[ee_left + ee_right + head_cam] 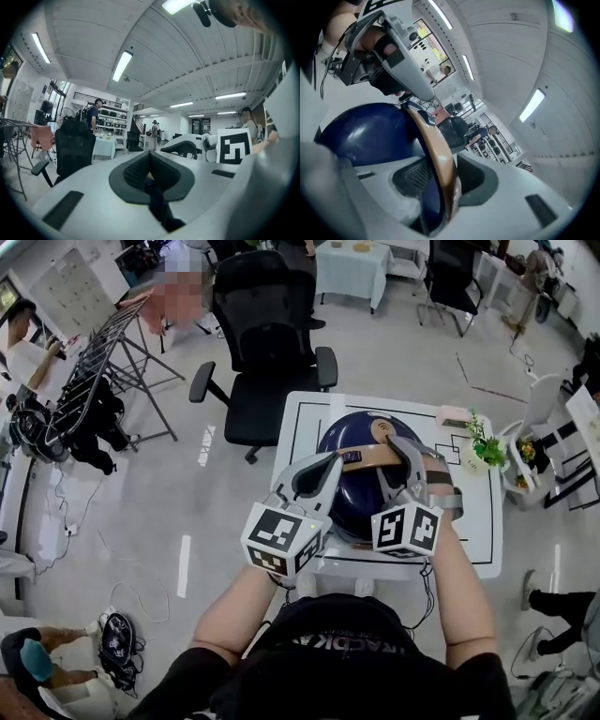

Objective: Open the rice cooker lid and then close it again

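A dark blue rice cooker [361, 493] stands on a small white table [307, 418], its lid down and a tan handle [370, 457] arching over the top. My right gripper [405, 454] reaches over the cooker's right side. In the right gripper view the tan handle [437, 150] runs between the jaws of the right gripper [440, 176], which stand apart with a gap beside it; the blue body [365, 133] lies to the left. My left gripper [330, 465] is at the cooker's upper left. The left gripper [150, 168] is shut and faces the room.
A black office chair [272, 334] stands just behind the table. A small potted plant [486, 448] sits on the table's right edge beside a white stand. A drying rack [94, 371] and people are at the far left. Cables lie on the floor.
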The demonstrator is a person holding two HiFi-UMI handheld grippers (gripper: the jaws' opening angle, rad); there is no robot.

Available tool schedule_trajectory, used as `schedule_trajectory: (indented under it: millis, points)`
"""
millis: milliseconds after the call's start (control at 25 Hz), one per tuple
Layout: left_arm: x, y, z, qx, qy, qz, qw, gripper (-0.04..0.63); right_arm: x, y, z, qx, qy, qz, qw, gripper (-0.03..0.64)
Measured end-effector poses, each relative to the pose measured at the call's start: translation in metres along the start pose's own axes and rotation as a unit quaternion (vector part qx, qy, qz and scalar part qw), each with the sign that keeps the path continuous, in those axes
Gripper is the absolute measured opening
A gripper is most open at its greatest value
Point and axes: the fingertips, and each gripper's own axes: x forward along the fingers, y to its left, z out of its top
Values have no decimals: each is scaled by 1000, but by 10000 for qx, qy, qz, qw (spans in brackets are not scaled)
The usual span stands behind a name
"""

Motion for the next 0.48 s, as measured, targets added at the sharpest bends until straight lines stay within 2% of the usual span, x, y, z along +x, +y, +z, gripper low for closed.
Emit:
schedule_trajectory:
  millis: [480]
  points:
    - [20,14,-35,206,480,-248,9983,3,14,27,1,-424,341,34,9985,161]
